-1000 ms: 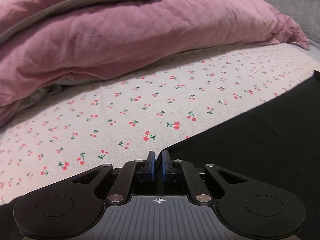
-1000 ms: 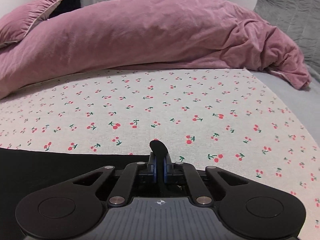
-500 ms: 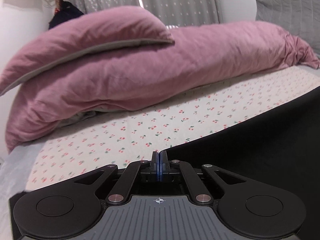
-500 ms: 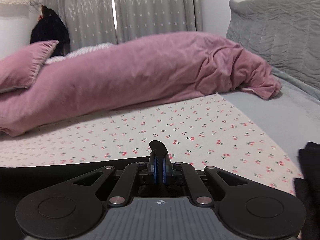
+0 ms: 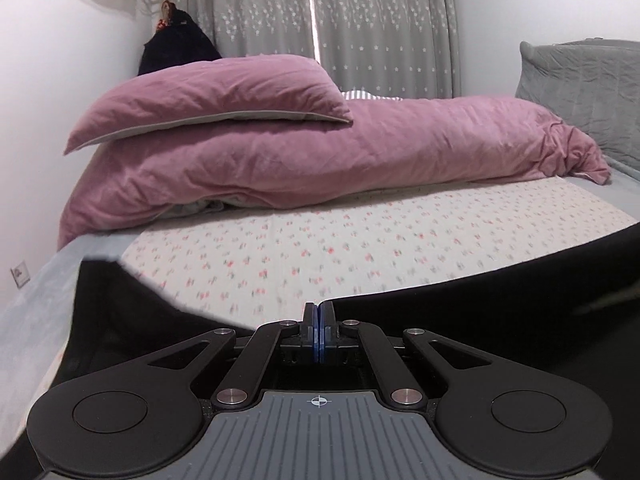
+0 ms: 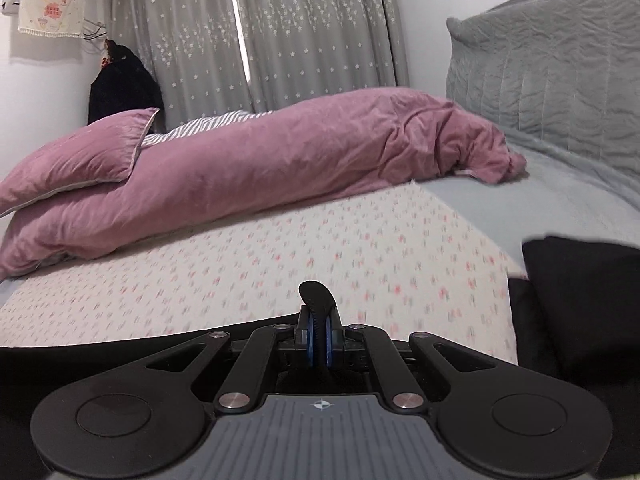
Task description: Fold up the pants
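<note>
The black pants (image 5: 500, 312) hang stretched between my two grippers above a bed. My left gripper (image 5: 319, 322) is shut on the pants' top edge; the cloth runs off to the right, and a black flap (image 5: 112, 304) droops at the left. My right gripper (image 6: 319, 328) is shut on the pants, with a fold of black cloth (image 6: 316, 294) sticking up between the pads. The cloth stretches left (image 6: 100, 356), and more black cloth (image 6: 580, 300) lies at the right.
A cherry-print sheet (image 5: 360, 248) covers the bed under the pants. A pink duvet (image 5: 360, 160) and pink pillow (image 5: 216, 96) lie along the far side. A grey quilted headboard (image 6: 552, 80) stands right, grey curtains (image 6: 280, 32) behind.
Both grippers have risen and drawn back from the bed with the pants held. The sheet looks farther away, and the curtains and wall have come into view.
</note>
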The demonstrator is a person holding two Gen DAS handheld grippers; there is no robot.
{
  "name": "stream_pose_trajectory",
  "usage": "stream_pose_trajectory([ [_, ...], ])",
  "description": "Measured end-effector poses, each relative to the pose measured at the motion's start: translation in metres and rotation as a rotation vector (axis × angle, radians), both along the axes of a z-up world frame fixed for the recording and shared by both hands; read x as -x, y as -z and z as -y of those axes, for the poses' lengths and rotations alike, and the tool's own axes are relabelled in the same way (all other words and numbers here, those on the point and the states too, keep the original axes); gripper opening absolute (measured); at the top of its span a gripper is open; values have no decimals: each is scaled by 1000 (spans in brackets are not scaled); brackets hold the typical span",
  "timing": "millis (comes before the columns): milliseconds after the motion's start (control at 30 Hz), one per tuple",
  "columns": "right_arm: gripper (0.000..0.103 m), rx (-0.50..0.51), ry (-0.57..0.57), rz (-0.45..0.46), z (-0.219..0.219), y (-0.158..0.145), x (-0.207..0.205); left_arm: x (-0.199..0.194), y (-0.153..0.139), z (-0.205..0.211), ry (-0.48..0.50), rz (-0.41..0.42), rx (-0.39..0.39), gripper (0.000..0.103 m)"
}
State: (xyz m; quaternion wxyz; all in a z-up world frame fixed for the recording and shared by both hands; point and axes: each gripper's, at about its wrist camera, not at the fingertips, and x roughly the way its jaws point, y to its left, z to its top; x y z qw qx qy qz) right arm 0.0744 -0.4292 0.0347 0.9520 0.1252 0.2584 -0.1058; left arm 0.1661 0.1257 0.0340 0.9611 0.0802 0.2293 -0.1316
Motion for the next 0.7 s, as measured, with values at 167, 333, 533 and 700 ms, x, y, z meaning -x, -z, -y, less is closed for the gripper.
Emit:
stream_pose_trajectory([
  [167, 3, -69, 3, -37, -3, 22, 43, 45, 27, -9, -13, -57, 28, 0],
  [333, 4, -133, 10, -133, -7, 52, 64, 67, 57, -25, -35, -152, 70, 1],
  [533, 6, -175, 33, -270, -14, 86, 73, 76, 76, -34, -54, -268, 95, 1],
  [700, 27, -182, 43, -263, -15, 82, 85, 82, 82, -31, -56, -306, 61, 3],
])
